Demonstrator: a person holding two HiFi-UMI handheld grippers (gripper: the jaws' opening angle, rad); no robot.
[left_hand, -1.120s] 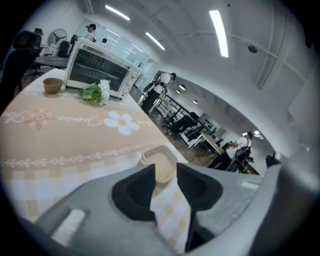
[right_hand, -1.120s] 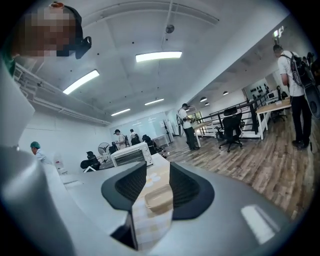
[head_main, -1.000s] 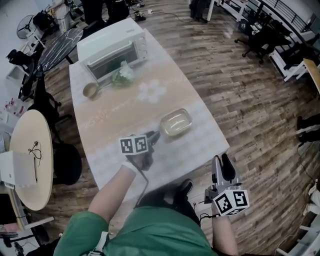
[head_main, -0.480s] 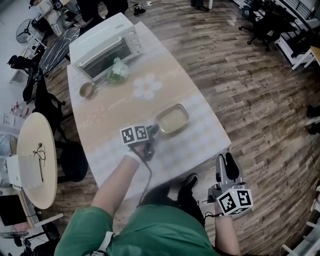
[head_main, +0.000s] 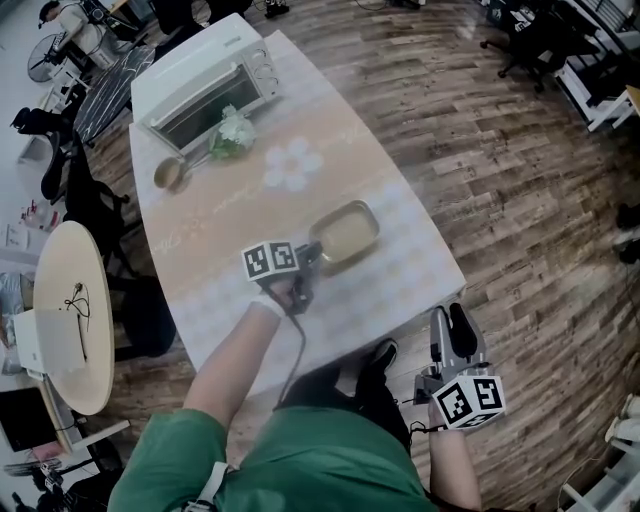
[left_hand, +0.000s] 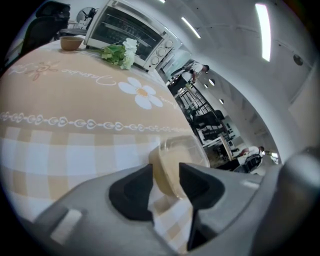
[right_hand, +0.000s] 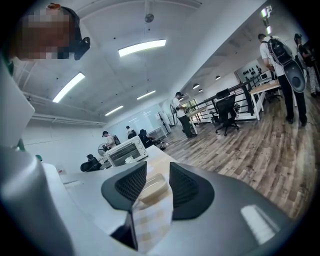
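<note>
Had left gripper (head_main: 312, 256) at container (head_main: 346, 232) by table's (head_main: 215, 215) right edge, jaws narrowly apart astride its near end, unclamped. Held right gripper (head_main: 452, 318) off the near-right corner, gap narrow, empty.

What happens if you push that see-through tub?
The clear plastic tub looks thin-walled, so it is probably light. Low and flat-bottomed, it should slide on the tablecloth rather than tip. Its walls may flex if squeezed.

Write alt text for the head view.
Left tongs, open, at a clear dish on a checked table; right tongs hang open off its near edge. A toaster oven, flowers and bowl sit at the far end.
</note>
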